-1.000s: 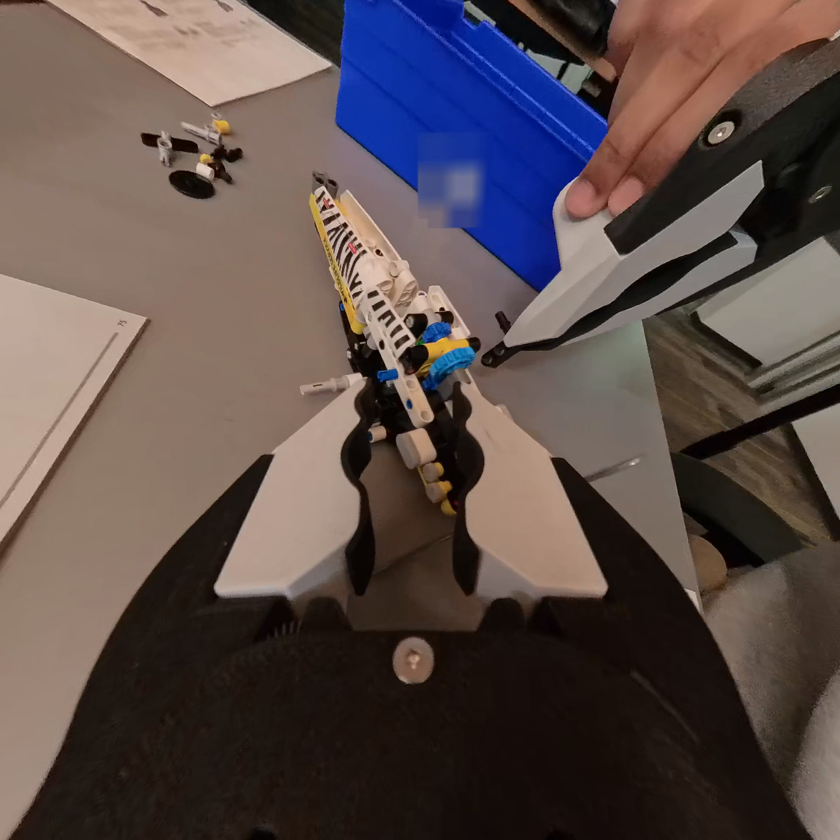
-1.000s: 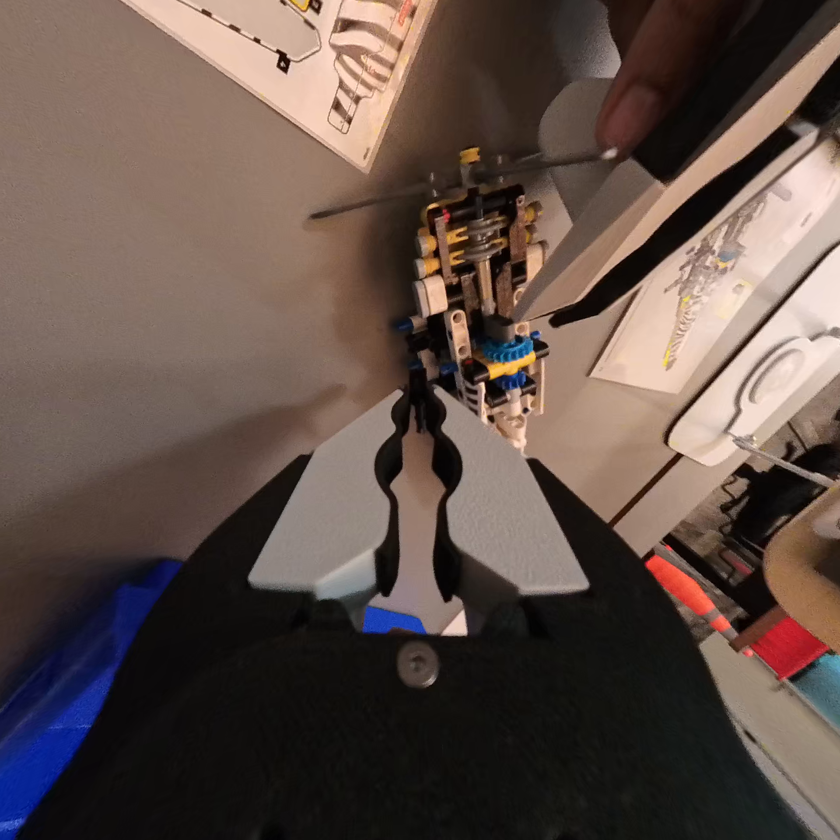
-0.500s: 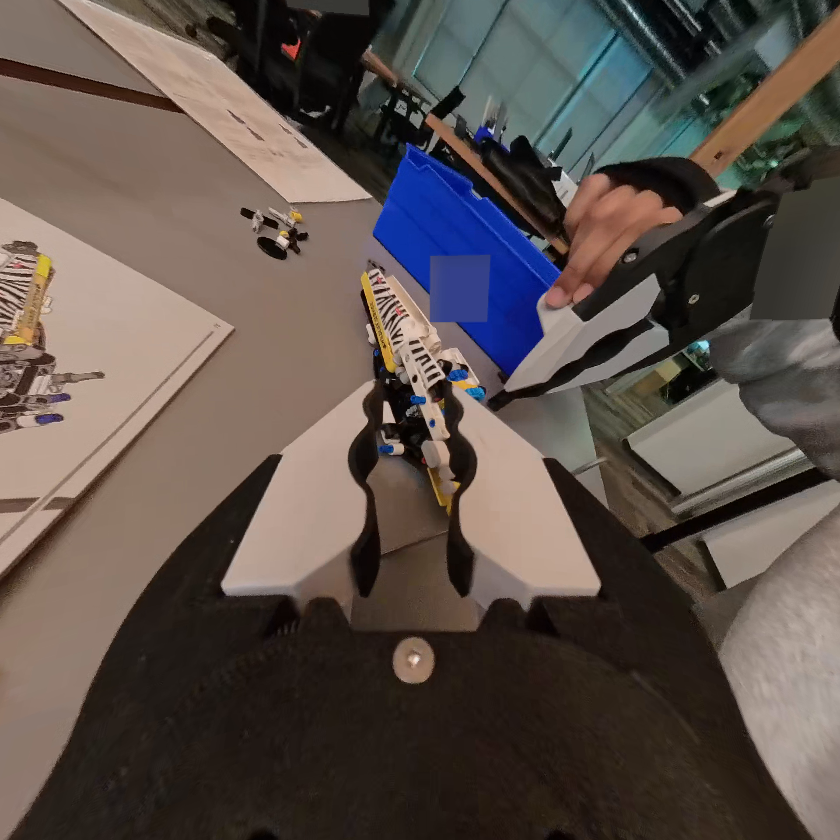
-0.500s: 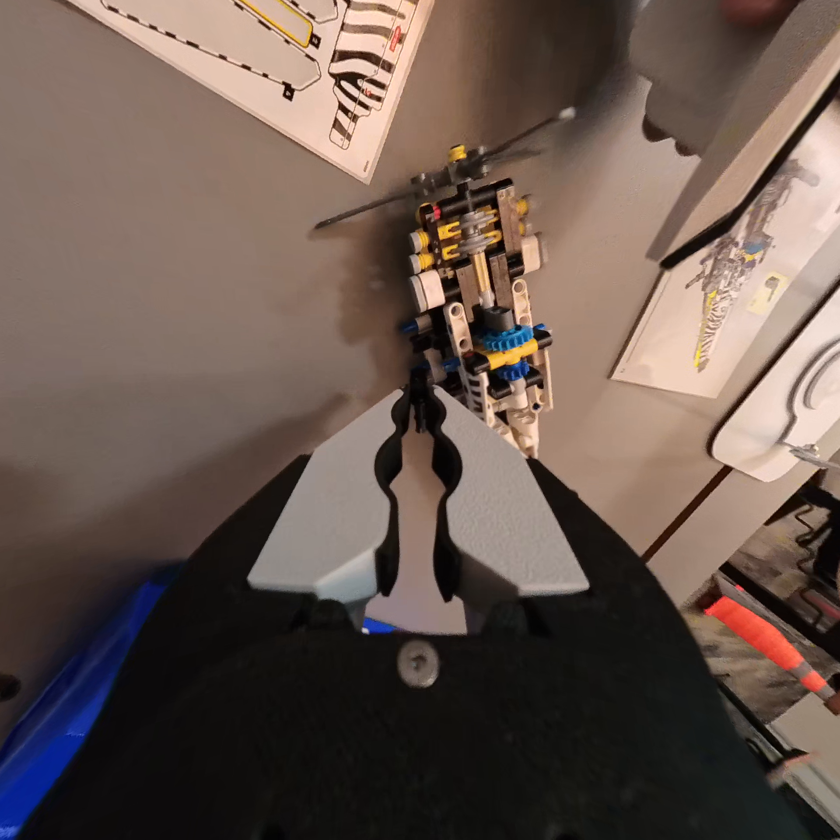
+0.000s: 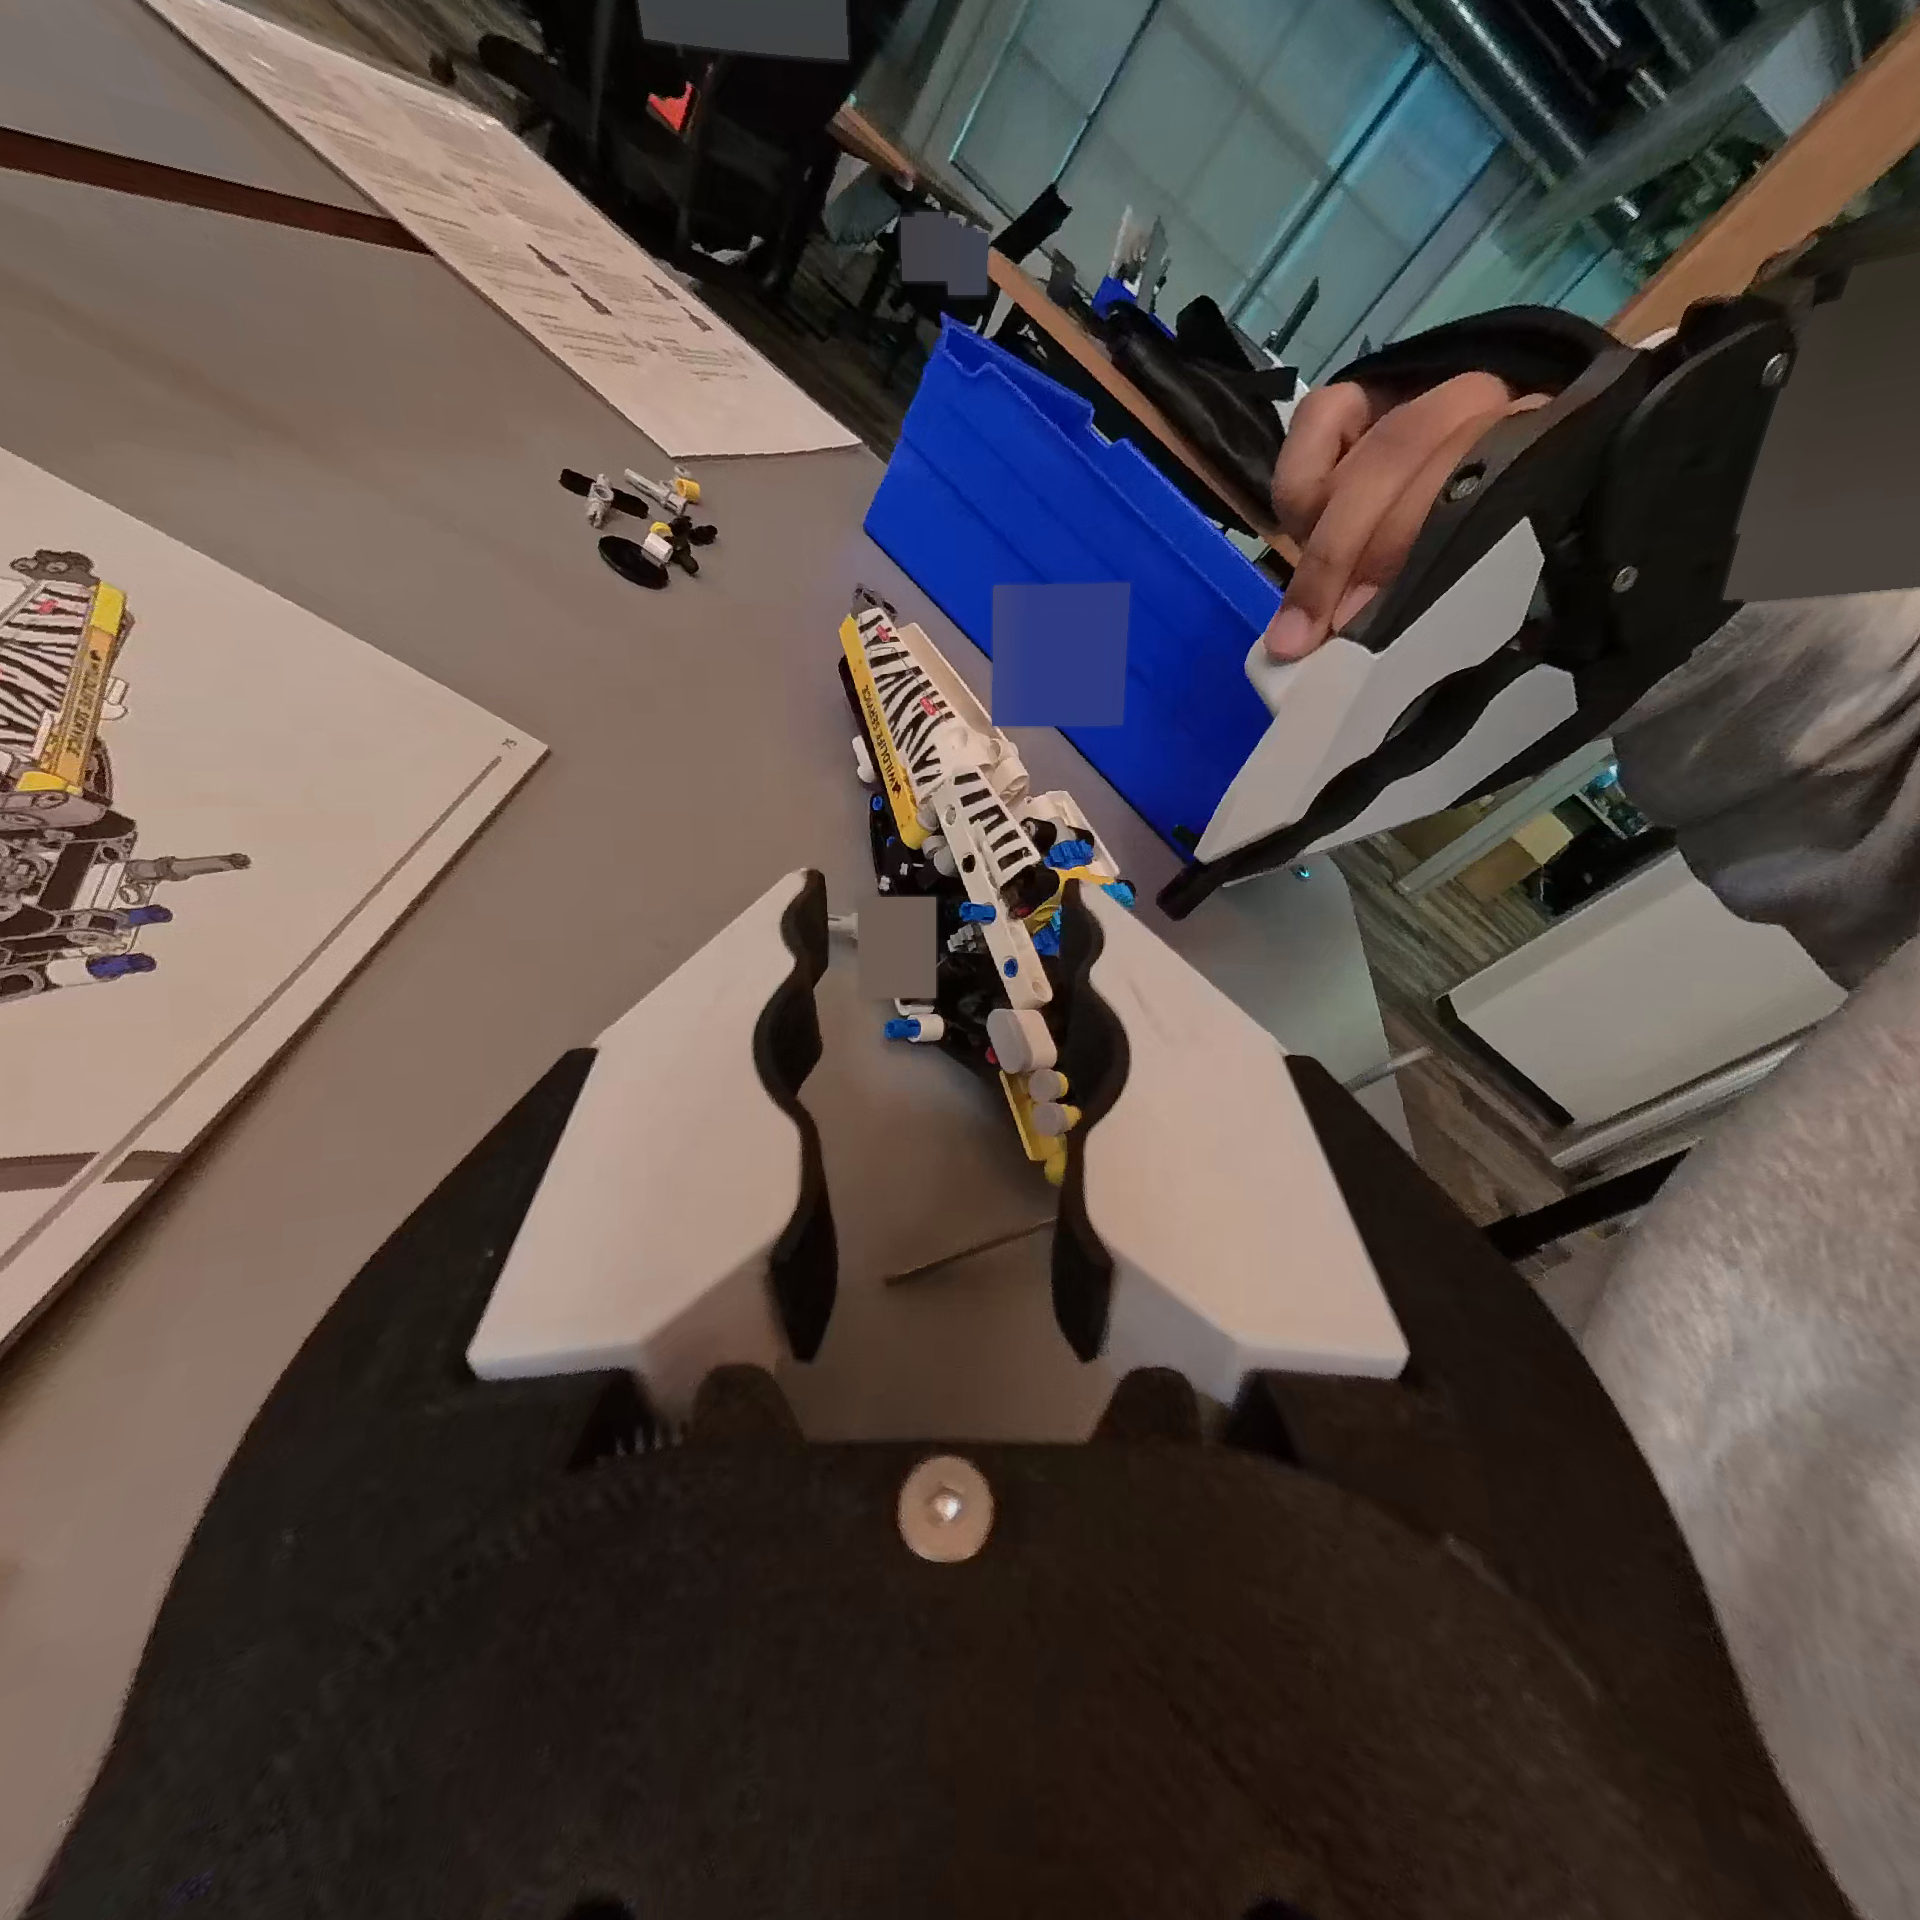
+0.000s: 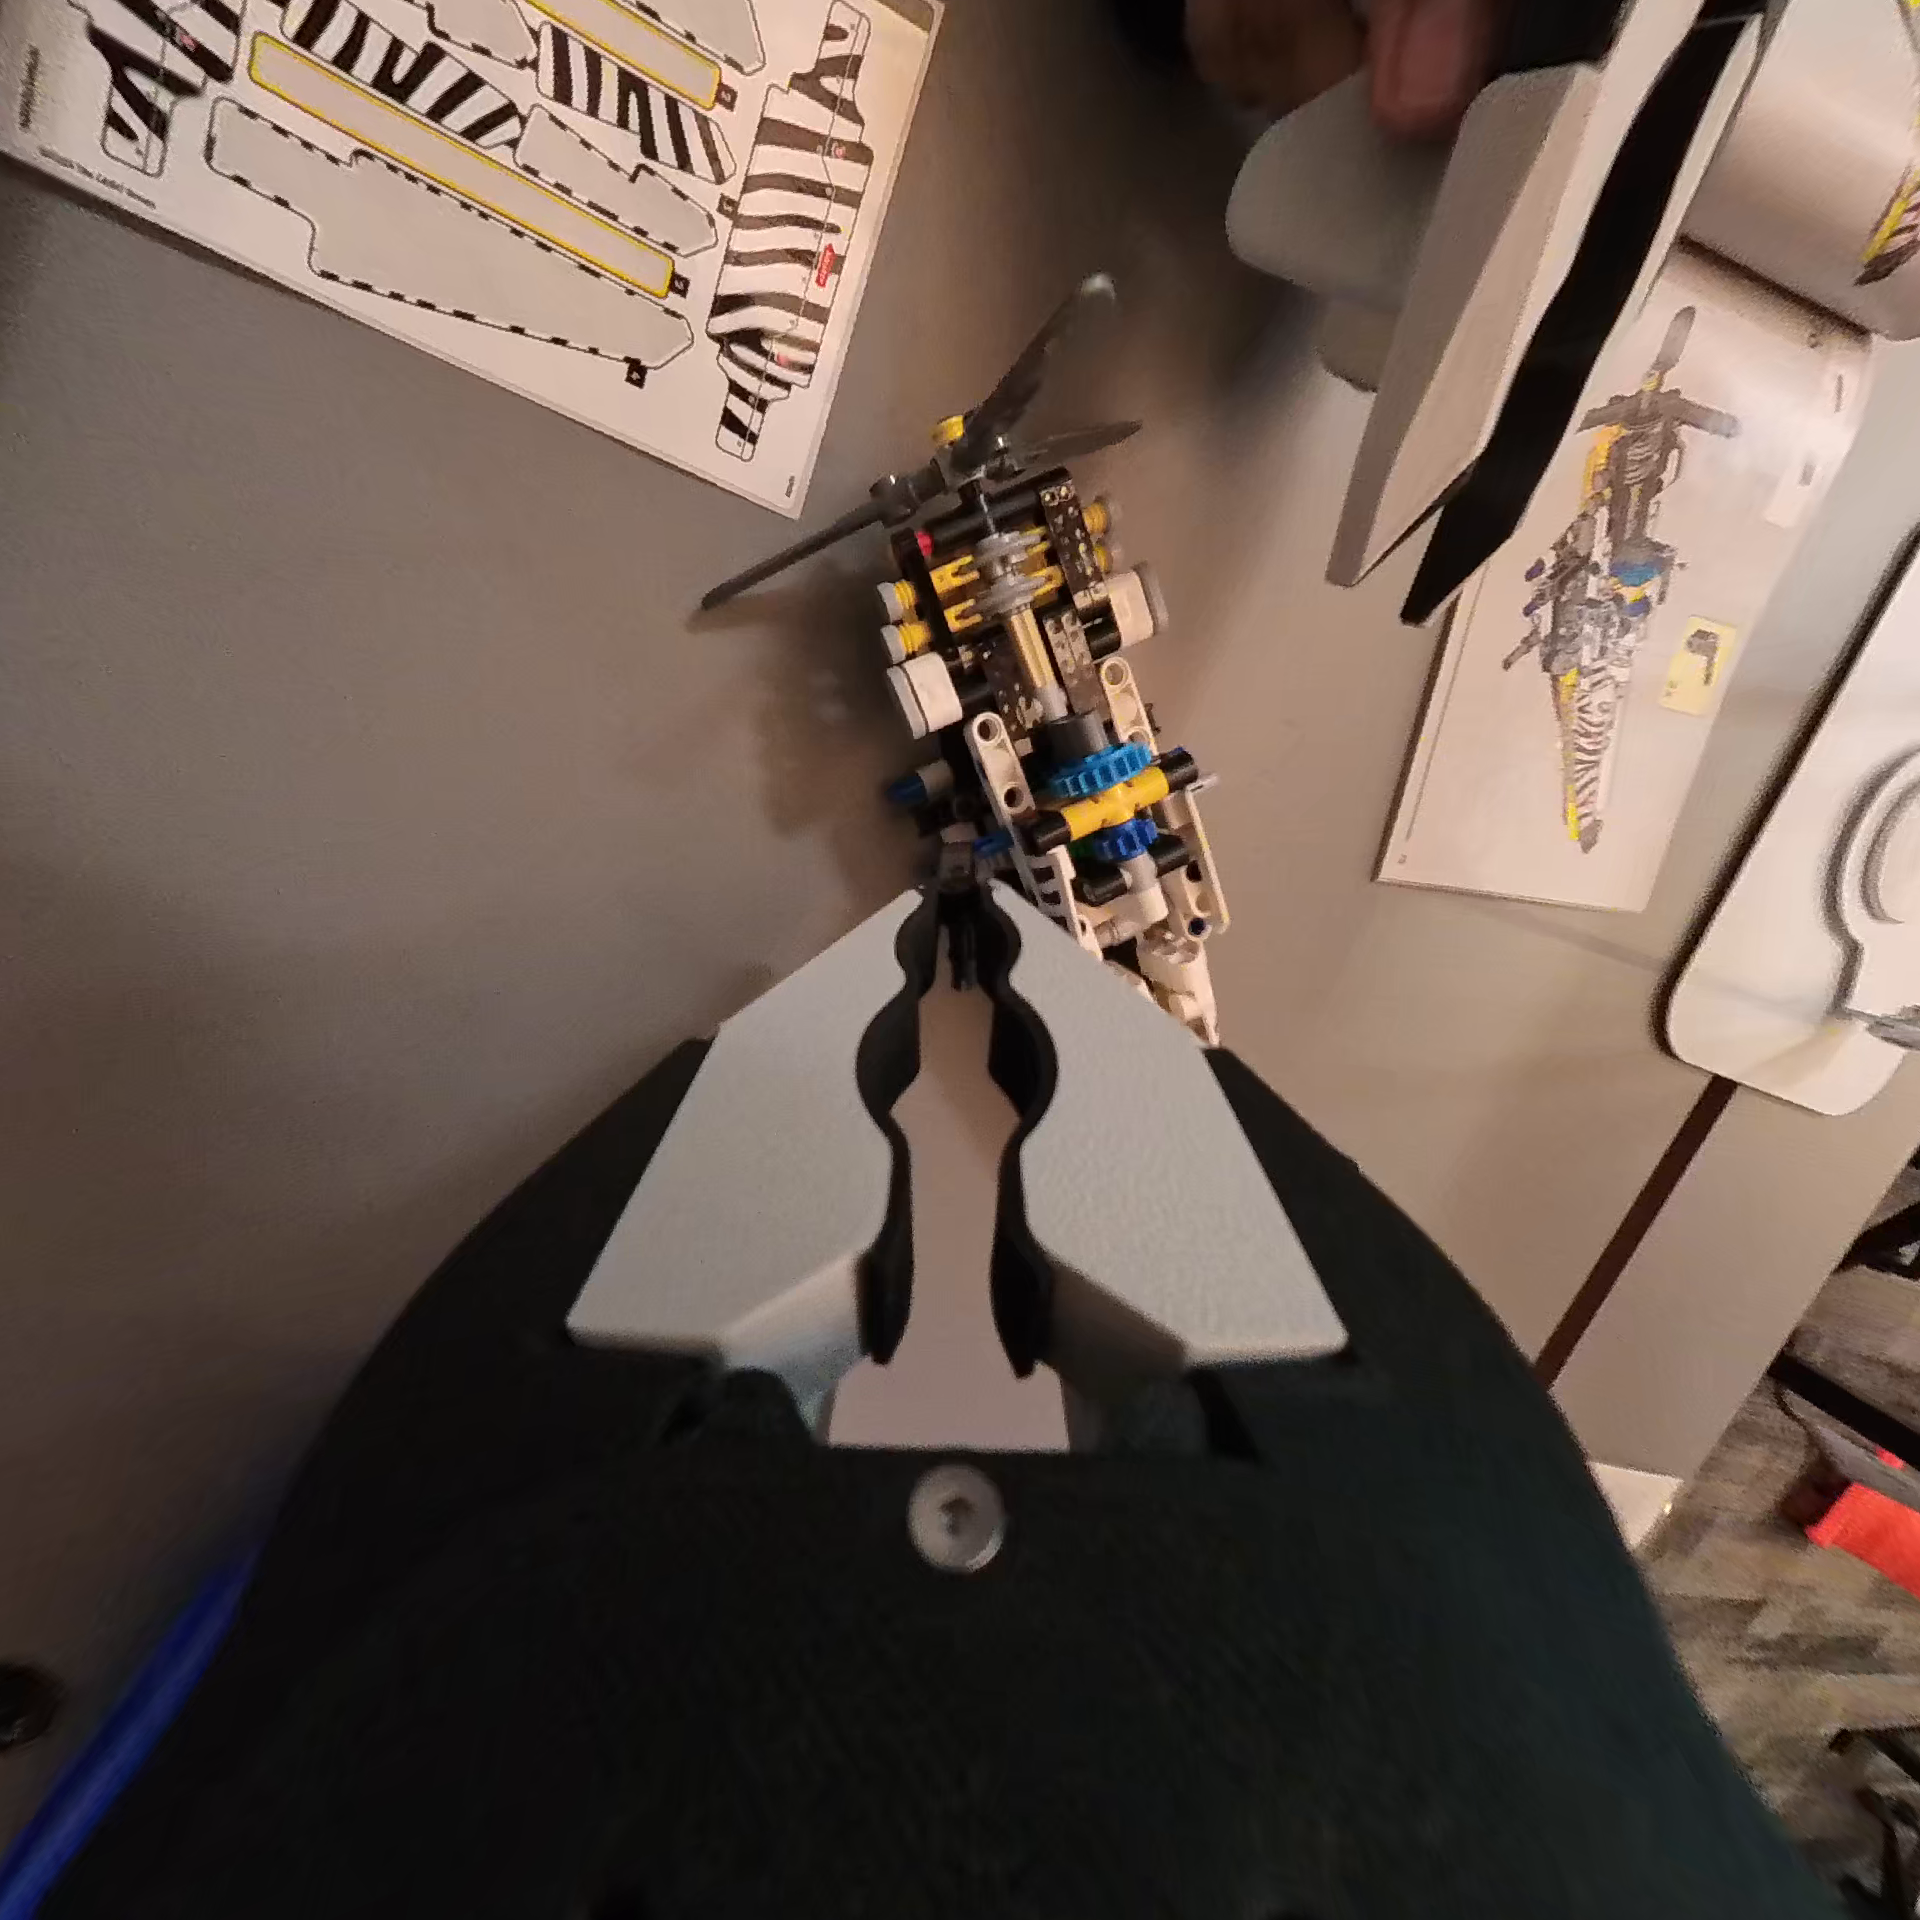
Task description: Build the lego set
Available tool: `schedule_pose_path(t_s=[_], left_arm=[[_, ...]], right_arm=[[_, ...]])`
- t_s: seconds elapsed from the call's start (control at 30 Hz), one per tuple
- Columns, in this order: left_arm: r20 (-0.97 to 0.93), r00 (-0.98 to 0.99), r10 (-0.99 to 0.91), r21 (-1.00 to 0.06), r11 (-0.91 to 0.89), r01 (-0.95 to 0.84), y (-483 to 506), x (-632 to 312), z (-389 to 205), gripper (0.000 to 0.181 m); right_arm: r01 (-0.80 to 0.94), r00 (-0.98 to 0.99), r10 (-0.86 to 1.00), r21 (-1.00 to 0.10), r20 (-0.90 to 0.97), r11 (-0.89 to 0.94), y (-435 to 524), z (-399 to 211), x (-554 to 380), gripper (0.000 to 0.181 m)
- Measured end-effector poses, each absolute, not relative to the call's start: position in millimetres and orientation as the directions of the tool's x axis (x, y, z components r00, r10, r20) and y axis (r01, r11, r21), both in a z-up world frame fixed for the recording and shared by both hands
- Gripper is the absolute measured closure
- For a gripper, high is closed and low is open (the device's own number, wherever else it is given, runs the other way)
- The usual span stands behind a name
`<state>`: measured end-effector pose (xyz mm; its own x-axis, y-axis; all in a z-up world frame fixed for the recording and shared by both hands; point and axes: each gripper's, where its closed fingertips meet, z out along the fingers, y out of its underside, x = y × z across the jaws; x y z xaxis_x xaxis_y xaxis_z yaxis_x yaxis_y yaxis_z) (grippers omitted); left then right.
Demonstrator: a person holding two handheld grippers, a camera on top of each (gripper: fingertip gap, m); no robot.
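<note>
Model: the lego model (image 5: pixel 961 821) lies on the grey table (image 5: pixel 436 582), beside the blue bin (image 5: pixel 1049 520).
Left claw (image 5: pixel 940 914): spread wide, astride the model's near end, gripping nothing.
Right claw (image 6: pixel 961 909): clenched on a small black pin (image 6: pixel 958 935).
Advice: I should clamp the model first, then line the pin up squarely and push slowly.

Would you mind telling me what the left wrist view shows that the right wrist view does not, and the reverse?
Only the left wrist view shows the blue bin, the small pile of loose pieces and the room beyond the table.

Only the right wrist view shows the sticker sheet, the model's grey rotor blades and the small black piece pinched in the right gripper.

Both show the zebra-striped lego model on the grey table, an instruction page, and the left gripper with jaws apart.
</note>
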<state>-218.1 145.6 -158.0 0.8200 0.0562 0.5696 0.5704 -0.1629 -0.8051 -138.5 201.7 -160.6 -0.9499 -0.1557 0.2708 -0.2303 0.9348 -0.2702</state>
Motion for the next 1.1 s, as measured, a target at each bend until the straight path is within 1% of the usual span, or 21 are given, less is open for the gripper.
schedule_pose_path(t_s=[0.07,0.23,0.33,0.47,0.67,0.83,1.0,1.1], left_arm=[[0.578,0.813,0.064,-0.797,-0.167,0.58,145.9,-219.4,-159.7,0.134],[0.571,0.818,0.07,-0.794,-0.205,0.572,148.7,-214.6,-164.1,0.134],[0.586,0.809,0.046,-0.778,-0.246,0.578,153.7,-203.4,-167.7,0.129],[0.567,0.822,0.057,-0.776,-0.296,0.557,159.6,-195.1,-173.7,0.129],[0.551,0.832,0.061,-0.77,-0.348,0.535,166.6,-187.0,-179.9,0.136],[0.512,0.857,0.047,-0.778,-0.397,0.487,171.3,-180.4,-183.9,0.146],[0.482,0.875,0.042,-0.779,-0.437,0.449,176.6,-176.6,-188.3,0.147],[0.481,0.876,0.026,-0.778,-0.448,0.44,177.5,-174.3,-188.8,0.154]], right_arm=[[-0.23,-0.953,-0.158,-0.276,0.26,0.933,201.9,-164.0,-139.5,0.178],[-0.238,-0.955,-0.174,-0.271,0.241,0.933,200.4,-169.5,-140.6,0.178],[-0.25,-0.955,-0.196,-0.244,0.224,0.937,200.2,-172.3,-139.0,0.177],[-0.281,-0.944,-0.231,-0.207,0.236,0.937,197.4,-175.1,-139.7,0.178],[-0.311,-0.933,-0.277,-0.13,0.229,0.941,201.3,-180.1,-140.1,0.178],[-0.335,-0.922,-0.303,-0.107,0.242,0.936,201.6,-180.2,-142.4,0.178],[-0.368,-0.911,-0.338,-0.097,0.238,0.925,201.5,-180.7,-144.9,0.178],[-0.383,-0.905,-0.354,-0.091,0.234,0.919,202.5,-181.2,-146.8,0.177]])
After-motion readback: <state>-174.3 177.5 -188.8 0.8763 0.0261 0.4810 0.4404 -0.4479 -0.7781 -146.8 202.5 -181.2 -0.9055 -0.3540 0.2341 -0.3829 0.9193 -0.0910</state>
